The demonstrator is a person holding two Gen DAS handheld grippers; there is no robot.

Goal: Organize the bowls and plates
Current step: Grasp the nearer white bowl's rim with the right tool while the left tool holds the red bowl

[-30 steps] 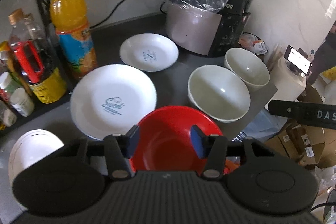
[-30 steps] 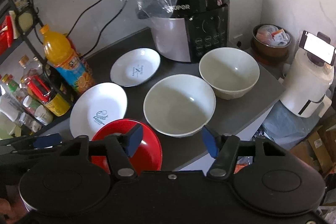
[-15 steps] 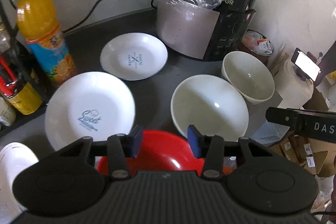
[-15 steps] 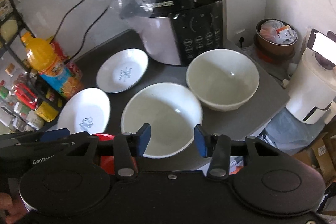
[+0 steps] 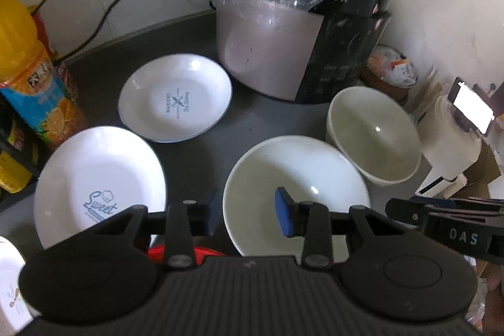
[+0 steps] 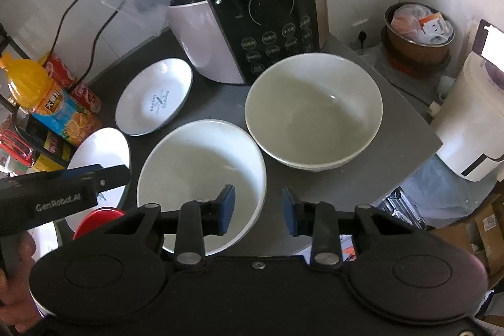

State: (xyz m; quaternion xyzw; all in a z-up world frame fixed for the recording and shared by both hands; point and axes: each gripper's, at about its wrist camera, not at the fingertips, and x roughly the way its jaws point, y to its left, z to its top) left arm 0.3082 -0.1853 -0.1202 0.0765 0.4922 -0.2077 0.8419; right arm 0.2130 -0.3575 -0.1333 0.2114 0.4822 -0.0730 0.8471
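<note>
On the dark counter stand a wide white bowl (image 5: 302, 175) (image 6: 195, 166), a deeper cream bowl (image 5: 371, 131) (image 6: 315, 109), a small white plate (image 5: 176, 96) (image 6: 154, 96), a larger white "Sweet" plate (image 5: 97, 181) (image 6: 100, 150) and a red bowl (image 5: 179, 252) (image 6: 97, 219), mostly hidden. My left gripper (image 5: 249, 211) is open and empty over the wide bowl's near left rim. My right gripper (image 6: 258, 211) is open and empty; its fingers straddle that bowl's near right rim.
A Supor cooker (image 6: 252, 5) under a plastic bag stands at the back. An orange juice bottle (image 5: 28, 77) and a rack of jars are at the left. A white appliance (image 6: 472, 122) and boxes lie past the counter's right edge. Another white dish (image 5: 9, 288) is near left.
Both grippers have moved forward and right, from over the red bowl to the wide white bowl. Both jaw gaps have narrowed a little. The dishes have not moved.
</note>
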